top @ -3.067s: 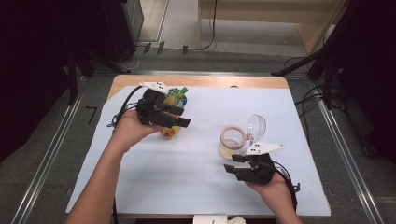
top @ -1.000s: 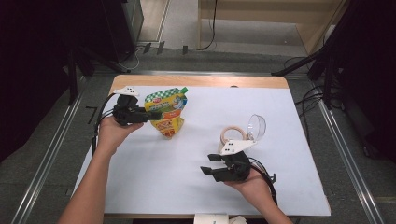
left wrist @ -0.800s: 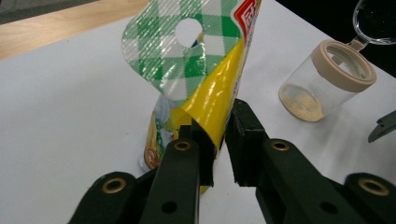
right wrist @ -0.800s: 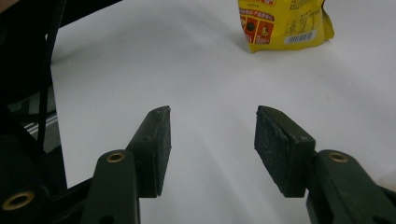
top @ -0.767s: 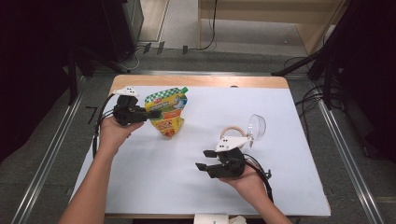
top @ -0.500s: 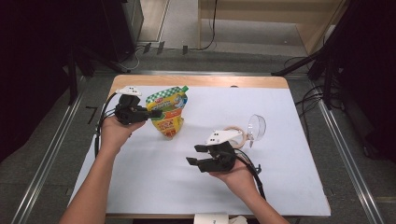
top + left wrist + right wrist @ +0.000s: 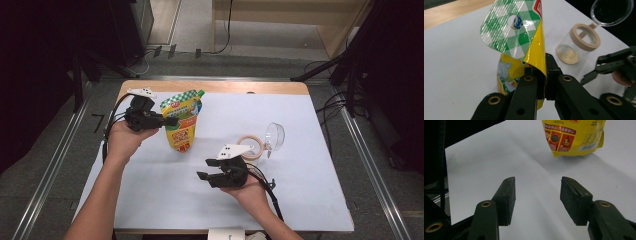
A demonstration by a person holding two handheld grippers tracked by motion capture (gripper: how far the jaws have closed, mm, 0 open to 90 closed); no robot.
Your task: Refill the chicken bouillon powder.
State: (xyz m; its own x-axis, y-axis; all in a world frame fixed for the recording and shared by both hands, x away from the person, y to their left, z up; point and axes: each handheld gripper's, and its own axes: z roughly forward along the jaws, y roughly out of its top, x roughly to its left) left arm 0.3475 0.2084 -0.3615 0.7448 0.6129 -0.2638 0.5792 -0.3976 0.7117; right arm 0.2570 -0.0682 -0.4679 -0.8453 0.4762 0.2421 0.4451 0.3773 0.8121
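A yellow pouch [image 7: 182,120] with a green chequered top stands tilted at the back left of the white sheet. My left gripper [image 7: 169,121] is shut on its side edge, and in the left gripper view the jaws pinch the pouch [image 7: 511,32] just below the chequered flap. My right gripper [image 7: 204,169] hovers open near the sheet's middle with nothing between its pads [image 7: 506,195]. It points at the pouch's bottom end [image 7: 574,137]. A clear jar [image 7: 250,146] with a beige rim stands behind the right hand, its clear lid [image 7: 275,136] swung open.
A white sheet [image 7: 150,200] covers the wooden table [image 7: 220,87]. Cables trail from both grippers off the near and left edges. A little pale powder lies in the jar's bottom [image 7: 566,51]. Dark stands and floor rails surround the table.
My right gripper has moved left, away from the jar and toward the sheet's middle. My left gripper has risen slightly with the pouch, which now stands more upright.
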